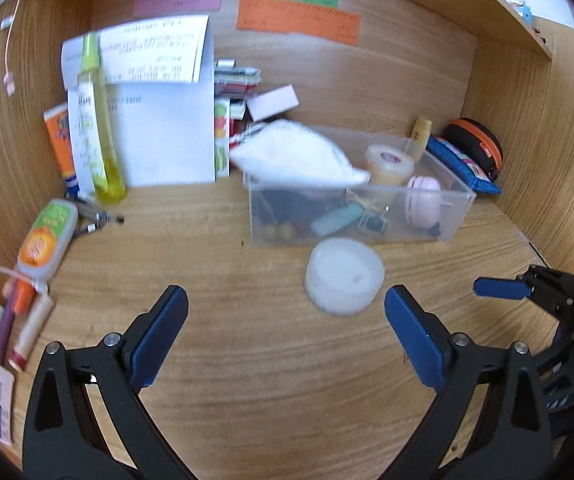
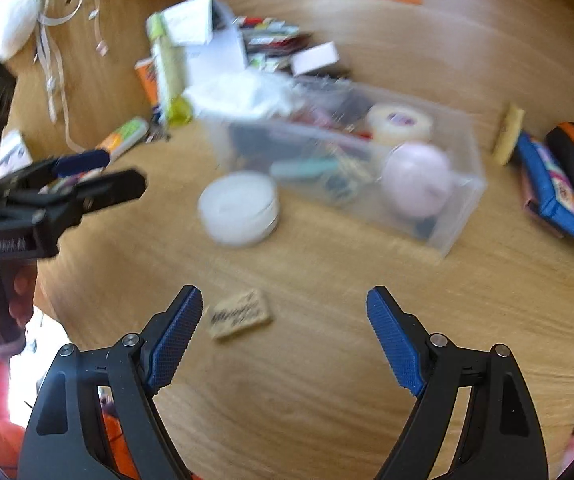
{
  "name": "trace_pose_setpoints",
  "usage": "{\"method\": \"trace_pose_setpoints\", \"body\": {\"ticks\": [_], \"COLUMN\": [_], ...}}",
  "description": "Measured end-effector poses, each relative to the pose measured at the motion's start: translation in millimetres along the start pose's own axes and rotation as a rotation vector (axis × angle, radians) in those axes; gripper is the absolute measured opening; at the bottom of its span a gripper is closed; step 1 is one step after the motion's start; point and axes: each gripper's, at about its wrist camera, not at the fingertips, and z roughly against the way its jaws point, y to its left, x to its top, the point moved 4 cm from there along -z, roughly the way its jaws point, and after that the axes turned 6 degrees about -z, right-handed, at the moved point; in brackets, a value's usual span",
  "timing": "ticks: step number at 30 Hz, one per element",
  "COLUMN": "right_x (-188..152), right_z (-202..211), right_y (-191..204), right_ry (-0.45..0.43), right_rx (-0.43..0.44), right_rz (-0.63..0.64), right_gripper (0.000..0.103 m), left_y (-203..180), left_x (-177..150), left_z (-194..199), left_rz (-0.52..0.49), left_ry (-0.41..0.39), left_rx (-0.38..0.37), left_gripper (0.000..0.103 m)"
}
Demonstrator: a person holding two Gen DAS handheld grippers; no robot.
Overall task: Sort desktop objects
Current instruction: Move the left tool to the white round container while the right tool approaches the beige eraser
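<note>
I am looking down my left gripper (image 1: 285, 310) and its blue pads are standing spread wide with only bare desk (image 1: 247, 380) between them. My right gripper (image 2: 283, 312) is likewise gaping and holding nothing. Only the right view is showing me a small tan printed tag (image 2: 240, 317) lying flat just beside the left-hand pad; the left view is missing it entirely. Just past the tips, the round white tub (image 1: 343, 276) is sitting on the desk, touching or nearly touching the front wall of the clear plastic bin (image 1: 361, 216). The bin is holding a pink round case (image 1: 423, 200), a tape roll (image 1: 389, 164) and small clutter, with a white cloth (image 1: 299, 156) draping over its back-left corner. Only the left view is giving me the far-left side: a yellow-green bottle (image 1: 99, 128) leaning on white papers (image 1: 167, 128), and an orange-and-green pack (image 1: 47, 236). Far right, both views are showing the blue pouch (image 1: 463, 164) and an orange-trimmed black case (image 1: 475, 146). Sticky notes (image 1: 297, 20) are hanging on the back panel.
</note>
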Motion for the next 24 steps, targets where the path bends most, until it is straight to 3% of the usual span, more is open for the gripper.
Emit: {"method": "trace_pose_setpoints", "body": {"ticks": [6,17,24], "right_x": [-6,-3,-1], "right_z": [-17,-27,-25], "right_y": [13,13,1], "right_ry": [0.029,0.068,0.065], "right_rx": [-0.001,0.038,0.037], "right_rz": [0.064,0.118,0.08], "right_gripper": [0.079,0.041,0.039], "left_y": [2,-7,-22], "left_x": [-11,-12,-4], "left_z": [-4,-26,-49], "left_rz": [0.035,0.025,-0.014], "left_ry": [0.029,0.079,0.115], "left_rx": [-0.011,-0.033,-0.045], "left_gripper": [0.1,0.1,0.1]}}
